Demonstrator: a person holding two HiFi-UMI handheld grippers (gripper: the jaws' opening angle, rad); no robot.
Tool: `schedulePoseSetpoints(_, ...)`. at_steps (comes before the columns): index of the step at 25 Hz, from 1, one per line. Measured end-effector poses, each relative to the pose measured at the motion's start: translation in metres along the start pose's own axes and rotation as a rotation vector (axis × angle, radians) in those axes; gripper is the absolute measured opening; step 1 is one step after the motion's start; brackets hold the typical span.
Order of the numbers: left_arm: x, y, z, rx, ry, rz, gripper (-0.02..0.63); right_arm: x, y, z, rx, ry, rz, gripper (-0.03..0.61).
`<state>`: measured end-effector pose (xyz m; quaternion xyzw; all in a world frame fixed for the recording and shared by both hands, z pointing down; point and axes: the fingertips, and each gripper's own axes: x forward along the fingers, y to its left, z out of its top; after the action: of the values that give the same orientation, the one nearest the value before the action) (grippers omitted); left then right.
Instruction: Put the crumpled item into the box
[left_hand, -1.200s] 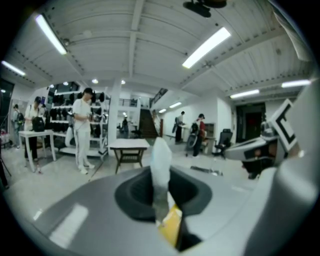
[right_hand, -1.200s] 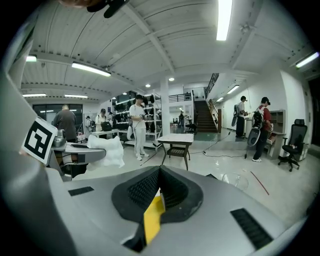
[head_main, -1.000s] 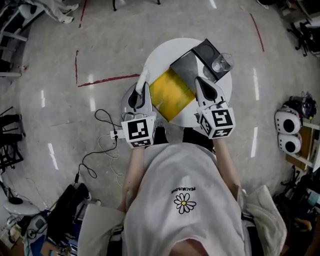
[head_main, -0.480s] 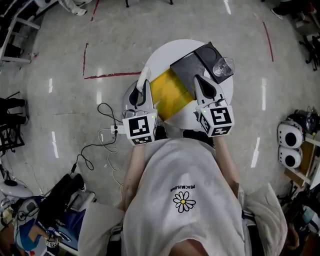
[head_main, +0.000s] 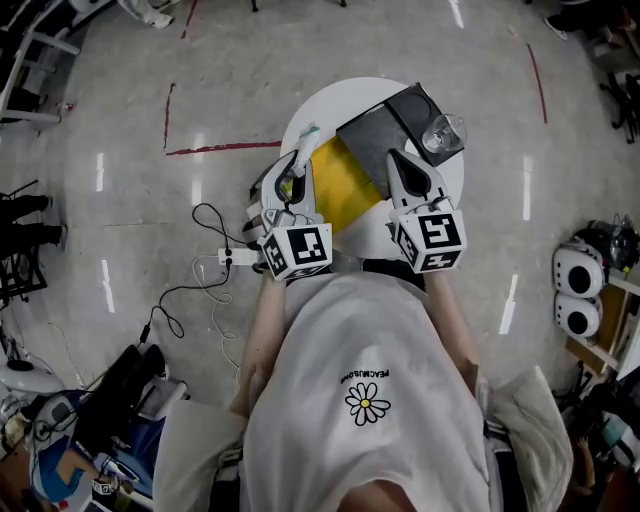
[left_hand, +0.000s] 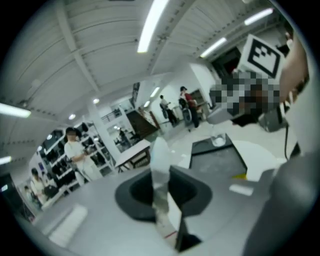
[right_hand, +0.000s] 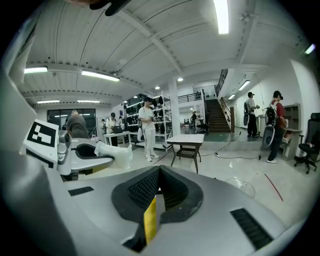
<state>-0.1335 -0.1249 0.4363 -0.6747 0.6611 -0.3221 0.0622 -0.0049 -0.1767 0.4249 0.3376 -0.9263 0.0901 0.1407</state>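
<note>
Both claws are clenched as I look down on the round white table (head_main: 322, 105). My left claw (head_main: 296, 160) pinches the white crumpled item (head_main: 305, 133), which sticks out past its tips over the table's left edge, just beside the left side of the open yellow box (head_main: 335, 185). My right claw (head_main: 397, 165) grips a yellow edge on the right side of that box, whose grey lid (head_main: 372, 140) lies back toward the far side, and a clear glass (head_main: 443, 130) stands at the table's far right beside a black slab (head_main: 415, 100).
</note>
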Motion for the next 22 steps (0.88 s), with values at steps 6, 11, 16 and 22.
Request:
schedulePoseSetpoints(6, 0.032, -0.04, -0.037, 0.358, 0.099, -0.156, 0.044, -0.011, -0.011, -0.009, 0.023, 0.019, -0.054, 0.002)
schedulePoseSetpoints(11, 0.046, -0.062, -0.06, 0.537, 0.134, -0.25, 0.044, -0.025, -0.022, -0.02, 0.045, 0.043, -0.103, 0.0)
schedulePoseSetpoints(16, 0.053, -0.091, -0.082, 0.658, 0.174, -0.359, 0.044, -0.04, -0.032, -0.033, 0.058, 0.063, -0.142, 0.001)
schedulePoseSetpoints(22, 0.063, -0.123, -0.115, 0.792, 0.229, -0.487, 0.046, -0.049, -0.043, -0.037, 0.081, 0.064, -0.184, 0.002)
